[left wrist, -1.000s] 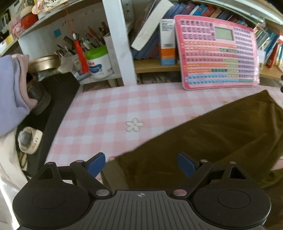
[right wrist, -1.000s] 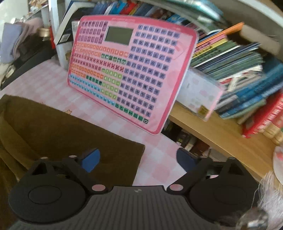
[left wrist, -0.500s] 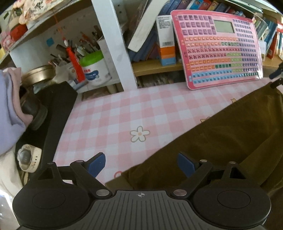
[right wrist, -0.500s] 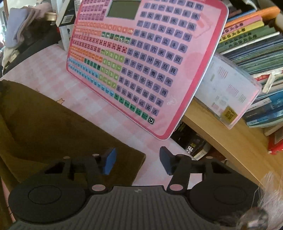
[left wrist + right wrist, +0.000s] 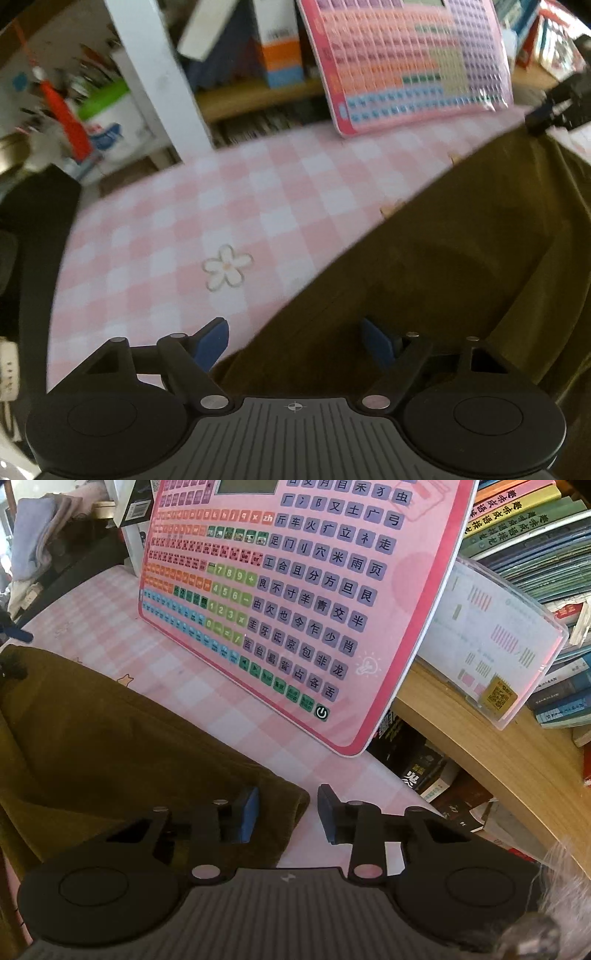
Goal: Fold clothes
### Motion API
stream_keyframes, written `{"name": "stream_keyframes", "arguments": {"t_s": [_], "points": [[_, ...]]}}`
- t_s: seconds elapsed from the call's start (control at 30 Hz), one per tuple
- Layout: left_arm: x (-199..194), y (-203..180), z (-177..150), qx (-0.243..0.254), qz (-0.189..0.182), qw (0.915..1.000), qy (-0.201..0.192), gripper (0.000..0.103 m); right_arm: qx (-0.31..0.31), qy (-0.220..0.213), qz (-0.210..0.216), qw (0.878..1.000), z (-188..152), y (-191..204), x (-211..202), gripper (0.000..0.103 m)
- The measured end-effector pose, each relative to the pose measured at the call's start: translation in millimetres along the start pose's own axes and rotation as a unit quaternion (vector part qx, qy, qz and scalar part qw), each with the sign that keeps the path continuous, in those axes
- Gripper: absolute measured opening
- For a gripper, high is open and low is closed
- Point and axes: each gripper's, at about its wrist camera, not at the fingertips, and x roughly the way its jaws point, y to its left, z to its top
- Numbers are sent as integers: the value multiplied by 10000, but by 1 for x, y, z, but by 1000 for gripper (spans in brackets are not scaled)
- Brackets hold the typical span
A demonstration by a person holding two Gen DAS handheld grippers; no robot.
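Note:
A dark olive-brown garment lies spread on the pink checked tablecloth. My left gripper is open, its fingers straddling the garment's near left corner. In the right wrist view the same garment fills the left side. My right gripper is partly closed, a gap still between its blue pads, and the garment's right corner lies between the jaws. The right gripper also shows in the left wrist view at the garment's far corner.
A pink character keyboard toy leans against the bookshelf just beyond the right gripper. Books fill the shelves. A white shelf post, a tub of pens and a dark chair with clothes stand at the left.
The right gripper's jaws have narrowed around the garment's corner. The left gripper has moved forward over the garment's near corner, and its view is blurred by motion.

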Motion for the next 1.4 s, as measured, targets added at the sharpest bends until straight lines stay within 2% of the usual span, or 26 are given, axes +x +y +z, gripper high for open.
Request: {"name": "stream_keyframes", "arguments": {"t_s": [0.1, 0.2, 0.27, 0.3, 0.33, 0.4, 0.43, 0.47, 0.5, 0.57, 0.6, 0.67, 0.83, 1.0, 1.07, 1.13, 1.2, 1.3, 1.4], "points": [[3, 10, 0, -52, -157, 9999, 31, 78, 27, 12, -8, 10000, 0, 1, -1, 33], [4, 16, -1, -226, -249, 9994, -12, 70, 40, -18, -10, 10000, -2, 1, -2, 33], [2, 14, -1, -342, -376, 9987, -25, 47, 84, -36, -30, 10000, -3, 1, -4, 31], [2, 14, -1, -400, -440, 9982, -31, 43, 113, -44, -45, 9999, -4, 2, -5, 30], [1, 13, -1, -458, -503, 9977, -37, 36, 142, -53, -59, 9999, -4, 2, -5, 21], [0, 13, 2, -512, -601, 9968, 90, 25, 228, -34, -97, 9997, -5, 3, -7, 14], [-1, 13, 3, -468, -650, 9967, 159, 11, 258, -19, -130, 9996, -5, 4, -8, 11], [-2, 13, 3, -426, -665, 9967, 204, 8, 250, -10, -215, 9995, -6, 7, -11, 11], [-4, 10, 2, -332, -585, 9976, 175, 8, 172, -50, -392, 9991, -6, 12, -15, 10], [-20, -2, 0, -149, -193, 9993, -271, 7, -149, -325, -979, 9946, -8, 27, -29, 9], [-30, -7, 0, -138, -11, 9985, -530, 7, -310, -540, -1362, 9887, -9, 37, -40, 8], [-49, -18, 0, -142, 316, 9944, -1000, 6, -446, -923, -1856, 9773, -11, 55, -66, 8], [-98, -37, -10, 303, 240, 9862, -1608, 6, -346, -1473, -2518, 9559, -31, 86, -142, 8], [-163, -51, -42, 772, 110, 9657, -2476, 6, 166, -1937, -3003, 9338, -81, 144, -225, 8], [-184, -61, -64, 1001, 125, 9568, -2726, 6, 454, -1974, -3055, 9304, -109, 176, -249, 8], [-197, -68, -88, 1130, 57, 9517, -2856, 7, 726, -1905, -3067, 9297, -143, 211, -264, 8], [-203, -74, -116, 1184, -166, 9529, -2786, 7, 1121, -1743, -2998, 9312, -181, 244, -268, 8], [-194, -76, -151, 1157, -512, 9616, -2434, 11, 1937, -1347, -2835, 9295, -236, 282, -259, 8], [-179, -77, -174, 966, -649, 9717, -2054, 15, 2543, -877, -2734, 9235, -272, 313, -243, 9]]}}
